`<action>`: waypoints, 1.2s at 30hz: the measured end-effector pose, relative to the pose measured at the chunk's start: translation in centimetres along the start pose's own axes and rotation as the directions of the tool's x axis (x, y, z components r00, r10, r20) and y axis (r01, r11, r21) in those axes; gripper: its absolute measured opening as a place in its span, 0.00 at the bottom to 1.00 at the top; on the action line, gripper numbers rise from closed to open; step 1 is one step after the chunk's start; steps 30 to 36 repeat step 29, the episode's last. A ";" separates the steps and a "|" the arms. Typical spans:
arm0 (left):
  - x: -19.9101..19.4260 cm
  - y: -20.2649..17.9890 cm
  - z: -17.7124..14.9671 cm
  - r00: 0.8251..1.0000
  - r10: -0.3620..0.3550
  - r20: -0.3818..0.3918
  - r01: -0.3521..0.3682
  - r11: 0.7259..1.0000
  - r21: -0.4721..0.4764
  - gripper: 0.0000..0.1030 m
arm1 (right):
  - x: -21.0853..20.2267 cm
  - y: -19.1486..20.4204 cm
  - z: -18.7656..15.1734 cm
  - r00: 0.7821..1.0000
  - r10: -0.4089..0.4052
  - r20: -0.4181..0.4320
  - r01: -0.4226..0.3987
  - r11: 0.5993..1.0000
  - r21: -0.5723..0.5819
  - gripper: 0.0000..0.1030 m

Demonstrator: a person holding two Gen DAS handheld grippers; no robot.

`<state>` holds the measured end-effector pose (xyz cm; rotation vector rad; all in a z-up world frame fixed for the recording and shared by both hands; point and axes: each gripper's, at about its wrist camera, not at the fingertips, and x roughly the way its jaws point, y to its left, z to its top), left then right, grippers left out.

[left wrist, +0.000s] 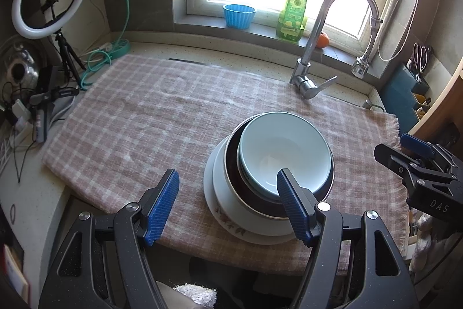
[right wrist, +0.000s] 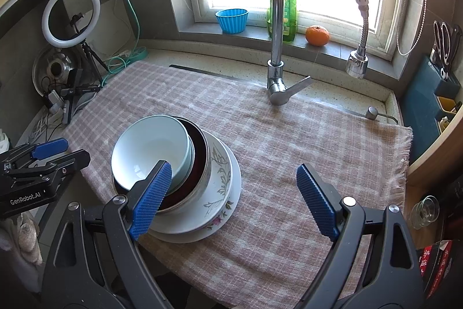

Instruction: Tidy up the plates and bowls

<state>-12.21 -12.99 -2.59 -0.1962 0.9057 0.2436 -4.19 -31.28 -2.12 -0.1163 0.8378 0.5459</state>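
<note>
Since the pale bowl already nests atop the stack at two o'clock, my left claw and right claw hang apart, gripping nothing.

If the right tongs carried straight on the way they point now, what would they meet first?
Most likely the bare checked cloth. The right tongs stand open, and the gap between them frames only cloth; the stacked bowls and plates sit off behind the left finger. Depth is hard to judge through the fisheye.
</note>
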 end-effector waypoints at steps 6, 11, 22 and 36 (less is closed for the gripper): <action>0.1 0.2 0.1 1.000 -0.014 -0.011 0.014 1.000 -0.007 0.68 | 0.1 0.1 0.0 1.000 -0.003 0.000 0.003 1.000 -0.001 0.88; 0.3 0.2 0.2 1.000 -0.013 -0.019 0.013 1.000 -0.013 0.68 | 0.2 0.2 0.0 1.000 -0.005 -0.001 0.005 1.000 -0.002 0.88; 0.5 0.4 0.4 1.000 -0.003 -0.019 0.003 1.000 -0.026 0.68 | 0.5 -0.1 0.0 1.000 -0.007 -0.005 0.007 1.000 -0.009 0.88; 0.2 0.1 0.5 1.000 0.017 0.015 -0.017 1.000 0.001 0.68 | 0.7 0.1 0.1 1.000 -0.005 -0.012 0.005 1.000 -0.015 0.88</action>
